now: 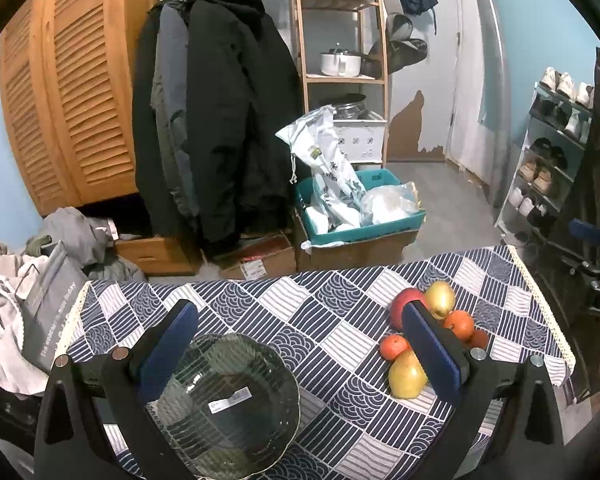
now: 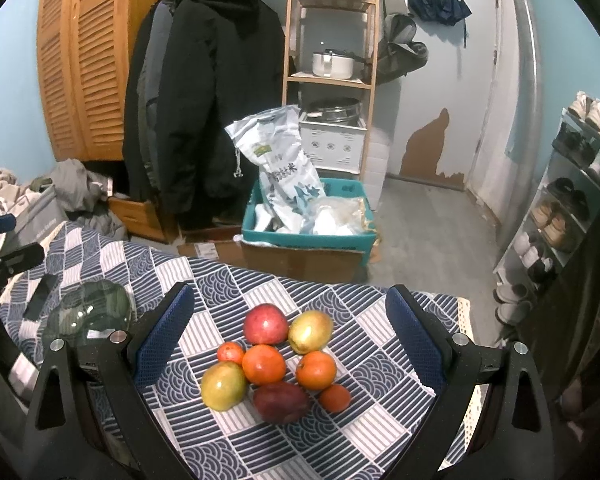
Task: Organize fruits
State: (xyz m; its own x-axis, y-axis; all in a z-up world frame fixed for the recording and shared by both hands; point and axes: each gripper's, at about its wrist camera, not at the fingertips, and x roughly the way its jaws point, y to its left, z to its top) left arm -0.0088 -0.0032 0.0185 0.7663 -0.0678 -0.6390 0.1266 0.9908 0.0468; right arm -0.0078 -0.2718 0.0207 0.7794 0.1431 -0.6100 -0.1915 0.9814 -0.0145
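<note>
A pile of fruit lies on the patterned tablecloth (image 2: 340,440): a red apple (image 2: 265,323), a yellow-green mango (image 2: 310,331), another mango (image 2: 223,385), several oranges (image 2: 264,364), and a dark red fruit (image 2: 281,401). My right gripper (image 2: 288,332) is open above the pile, empty. A clear glass plate (image 1: 228,404) lies on the cloth under my open, empty left gripper (image 1: 300,336). In the left wrist view the fruit pile (image 1: 408,372) is to the right, partly hidden by the right finger (image 1: 430,350). The plate also shows in the right wrist view (image 2: 90,314), at left.
A dark phone-like slab (image 2: 40,296) lies on the cloth left of the plate. Beyond the table's far edge stand a teal bin with bags (image 2: 308,220) on cardboard boxes, hanging coats (image 2: 204,92), a wooden shelf (image 2: 332,80) and a shoe rack (image 2: 560,216).
</note>
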